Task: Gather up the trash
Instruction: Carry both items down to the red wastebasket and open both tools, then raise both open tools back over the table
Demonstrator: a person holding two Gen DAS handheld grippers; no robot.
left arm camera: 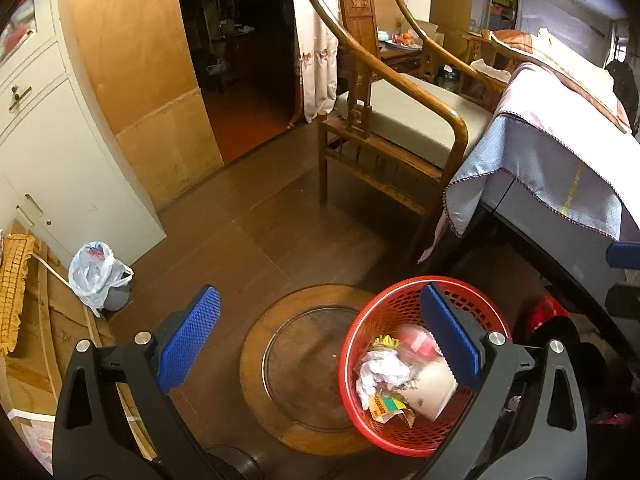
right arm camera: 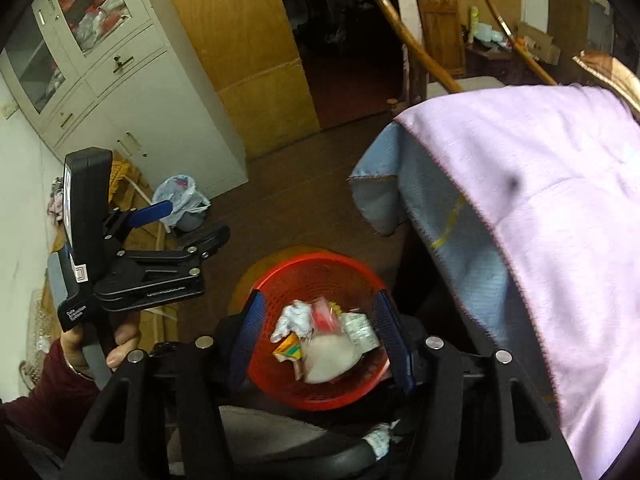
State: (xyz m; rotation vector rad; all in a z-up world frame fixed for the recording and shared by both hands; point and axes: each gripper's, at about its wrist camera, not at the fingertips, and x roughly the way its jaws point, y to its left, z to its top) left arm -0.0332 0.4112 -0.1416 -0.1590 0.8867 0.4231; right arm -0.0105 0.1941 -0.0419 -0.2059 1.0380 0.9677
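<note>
The red basket (right arm camera: 320,384) sits on a round wood stand (left arm camera: 280,364) by the table w/ the purple cloth (right arm camera: 560,240). It holds paper bits, a white cup & wrappers. Right claw (right arm camera: 325,340) hangs just over it, partly open, nothing in it. Left claw (left arm camera: 320,340) is wide open, empty too. Looks like trash just went in. Next: go find more trash, maybe by the small bin w/ the plastic bag (left arm camera: 98,276) near the cupboard (left arm camera: 60,152).
</note>
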